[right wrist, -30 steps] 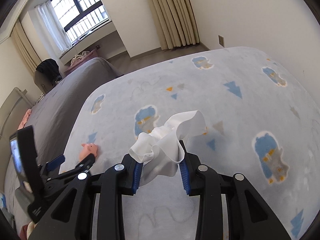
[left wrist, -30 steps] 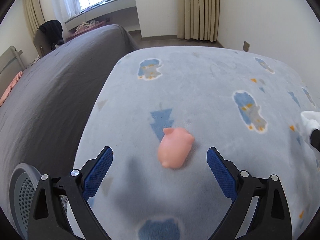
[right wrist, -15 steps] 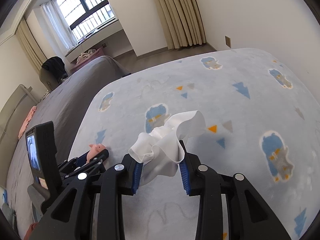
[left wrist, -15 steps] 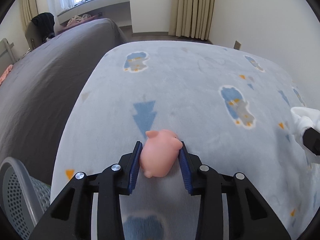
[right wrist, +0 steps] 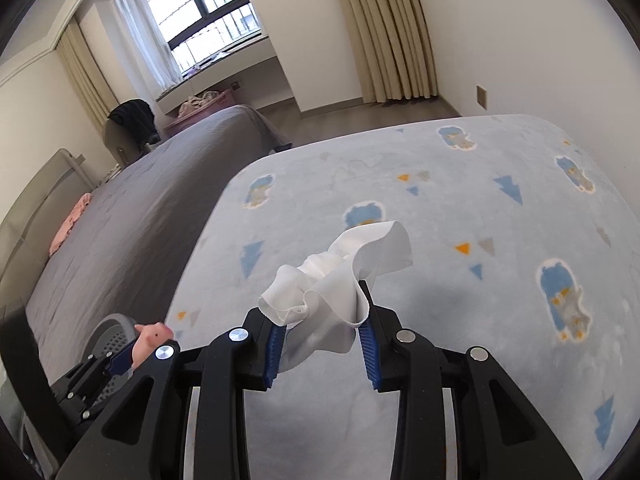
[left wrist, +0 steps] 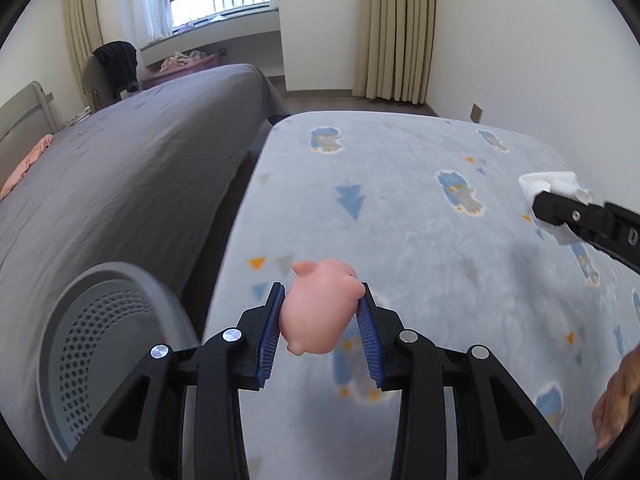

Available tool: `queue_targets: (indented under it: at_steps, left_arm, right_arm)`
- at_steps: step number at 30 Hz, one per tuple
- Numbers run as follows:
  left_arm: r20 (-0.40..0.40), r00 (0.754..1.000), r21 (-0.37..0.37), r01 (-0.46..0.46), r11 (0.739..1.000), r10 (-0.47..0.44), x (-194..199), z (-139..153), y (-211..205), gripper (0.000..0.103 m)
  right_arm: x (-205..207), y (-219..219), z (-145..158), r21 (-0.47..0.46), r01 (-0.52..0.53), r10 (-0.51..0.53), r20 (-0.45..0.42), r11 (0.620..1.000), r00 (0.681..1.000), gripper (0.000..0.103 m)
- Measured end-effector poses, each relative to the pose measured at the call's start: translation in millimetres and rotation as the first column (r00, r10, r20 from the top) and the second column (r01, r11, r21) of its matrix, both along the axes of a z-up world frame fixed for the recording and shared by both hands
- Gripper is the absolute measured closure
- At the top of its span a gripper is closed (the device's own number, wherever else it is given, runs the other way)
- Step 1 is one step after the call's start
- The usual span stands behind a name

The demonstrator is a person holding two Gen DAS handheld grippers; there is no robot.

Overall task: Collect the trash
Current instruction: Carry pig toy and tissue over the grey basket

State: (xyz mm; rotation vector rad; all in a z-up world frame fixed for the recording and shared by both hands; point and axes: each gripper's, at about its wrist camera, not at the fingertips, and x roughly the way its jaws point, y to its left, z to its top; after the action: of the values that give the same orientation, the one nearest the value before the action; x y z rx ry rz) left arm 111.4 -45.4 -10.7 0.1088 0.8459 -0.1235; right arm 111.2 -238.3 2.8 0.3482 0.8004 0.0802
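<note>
Trash lifted clear of the blue patterned bed (left wrist: 400, 200), one piece in each gripper.

Grey bed (left wrist: 120, 180): runs alongside the blue bed's left edge, narrow gap between them.

Grey perforated basket (left wrist: 120, 270): stands just off the blue bed's left edge, low in the left wrist view, mouth tilted toward the camera. Shows again in the right wrist view, behind the left gripper.

Left gripper (left wrist: 322, 292): above the blue bed's left margin, near the basket. Fingers just closed and now clenched on the pink pig toy, blue pads pressing its flanks.

Right gripper (right wrist: 320, 308): above the middle of the blue bed, well apart from the basket. Fingers clenched on the white tissue.

White tissue (right wrist: 348, 264): crumpled, bunched between the pads, loose folds rising above the fingertips, off the blue bed's surface.

Pink pig toy (left wrist: 320, 312): snout pointing away from the camera, off the blue bed's surface.
</note>
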Motion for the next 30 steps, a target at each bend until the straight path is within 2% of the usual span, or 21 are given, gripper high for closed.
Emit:
queue_targets:
  at_steps: [6, 11, 18, 23, 30]
  left_arm:
    - [0.008, 0.999, -0.007, -0.039, 0.999, 0.039, -37, 13, 39, 0.067]
    - [0.034, 0.995, -0.003, -0.095, 0.996, 0.095, -63, 27, 79, 0.067]
    - [0.057, 0.978, -0.003, -0.200, 0.980, 0.199, -88, 37, 150, 0.067]
    - [0.058, 0.958, 0.025, -0.283, 0.959, 0.282, -96, 34, 191, 0.067]
    - [0.041, 0.937, 0.025, -0.348, 0.937, 0.347, -90, 21, 219, 0.067]
  right_arm:
    - [-13, 38, 10, -0.029, -0.062, 0.062, 0.017, 0.998, 0.998, 0.071]
    - [-21, 71, 7, 0.029, -0.128, 0.129, -0.012, 0.991, 0.992, 0.071]
    - [-28, 138, 14, 0.006, -0.270, 0.270, -0.027, 0.963, 0.963, 0.071]
    - [-31, 199, 20, 0.002, -0.422, 0.421, -0.037, 0.907, 0.906, 0.071]
    - [-32, 263, 14, -0.020, -0.580, 0.578, -0.052, 0.815, 0.814, 0.071]
